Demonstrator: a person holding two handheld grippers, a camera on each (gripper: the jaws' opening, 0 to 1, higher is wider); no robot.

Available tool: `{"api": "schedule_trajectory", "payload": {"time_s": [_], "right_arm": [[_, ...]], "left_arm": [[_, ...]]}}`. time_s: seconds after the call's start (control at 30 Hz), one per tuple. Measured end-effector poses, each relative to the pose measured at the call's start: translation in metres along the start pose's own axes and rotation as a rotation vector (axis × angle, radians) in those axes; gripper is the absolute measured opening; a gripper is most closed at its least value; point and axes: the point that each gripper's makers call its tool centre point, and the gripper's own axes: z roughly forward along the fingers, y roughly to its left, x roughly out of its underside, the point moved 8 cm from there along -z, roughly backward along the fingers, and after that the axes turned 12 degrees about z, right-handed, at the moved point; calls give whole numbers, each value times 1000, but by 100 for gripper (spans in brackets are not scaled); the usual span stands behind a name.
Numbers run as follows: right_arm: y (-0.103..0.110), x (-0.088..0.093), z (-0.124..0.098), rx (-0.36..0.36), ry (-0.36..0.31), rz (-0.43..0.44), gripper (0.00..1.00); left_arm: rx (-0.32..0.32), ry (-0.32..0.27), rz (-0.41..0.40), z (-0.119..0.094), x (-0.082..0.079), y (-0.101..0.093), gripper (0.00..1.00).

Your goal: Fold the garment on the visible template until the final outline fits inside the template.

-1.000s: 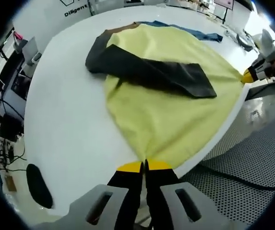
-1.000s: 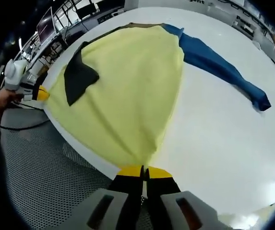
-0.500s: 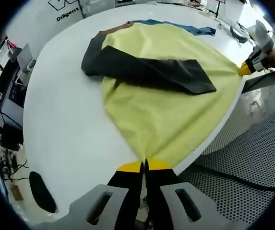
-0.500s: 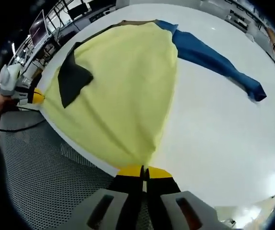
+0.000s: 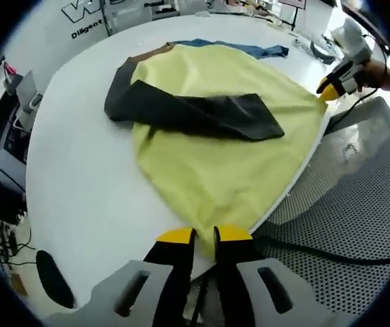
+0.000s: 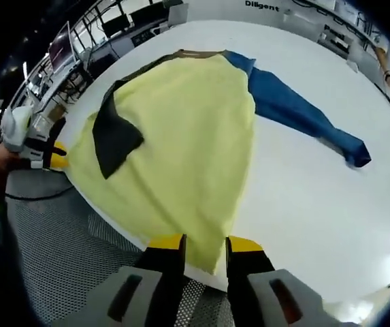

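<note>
My left gripper (image 5: 204,235) has its jaws parted around the near hem corner of the yellow garment (image 5: 229,157), which lies spread on the white table (image 5: 79,177), its dark sleeve (image 5: 195,112) folded across the body. My right gripper (image 6: 205,243) is likewise parted at the other hem corner, with the blue sleeve (image 6: 303,116) stretched out flat.

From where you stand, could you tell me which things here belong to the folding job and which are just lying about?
Job:
- yellow garment with dark grey and blue sleeves, on the white table
- left gripper, open
- right gripper, open

Lying about:
- black oval object
- perforated grey floor mat
</note>
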Motion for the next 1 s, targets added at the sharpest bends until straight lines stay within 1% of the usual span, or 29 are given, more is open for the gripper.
{"api": "schedule_trajectory", "payload": {"time_s": [0.07, 0.1, 0.17, 0.27, 0.3, 0.33, 0.37, 0.47, 0.63, 0.67, 0.77, 0.83, 0.9, 0.93, 0.97, 1.0], "right_arm": [[-2, -7, -4, -2, -26, 5, 19], [-5, -10, -5, -4, -49, 17, 19], [-11, -14, -5, 6, -83, 40, 20], [-19, -16, -5, 19, -86, 47, 20], [-21, -16, -5, 27, -88, 49, 21], [-24, -16, -5, 34, -88, 49, 21], [-26, -17, -5, 40, -92, 48, 21], [-29, -20, -6, 47, -98, 47, 21], [-32, -27, -6, 52, -130, 37, 22], [-34, -29, -6, 55, -137, 35, 22], [-38, -33, -7, 57, -152, 34, 22], [-42, -36, -7, 65, -164, 33, 22], [-46, -38, -7, 73, -171, 34, 23], [-48, -39, -7, 76, -173, 35, 23], [-51, -41, -7, 83, -175, 38, 23], [-53, -41, -7, 87, -178, 40, 23]], "left_arm": [[0, -3, 11, -3, -3, 0, 19], [-12, -31, 15, -5, -7, 1, 19], [-8, -55, 19, -7, -13, 0, 20], [-18, -109, 46, -8, -25, 0, 20], [-13, -124, 69, -7, -30, -1, 20], [-7, -154, 112, -5, -36, -3, 20], [-11, -172, 124, -4, -40, -4, 20], [1, -184, 134, 1, -45, -8, 19], [18, -211, 133, 13, -54, -12, 20], [21, -218, 129, 16, -56, -12, 21], [23, -246, 79, 22, -62, -10, 23], [4, -277, 18, 25, -66, -6, 23], [14, -290, -21, 30, -70, -2, 22], [16, -300, -62, 32, -72, 1, 23], [21, -295, -105, 35, -72, 3, 23], [20, -294, -119, 36, -73, 4, 23]]}}
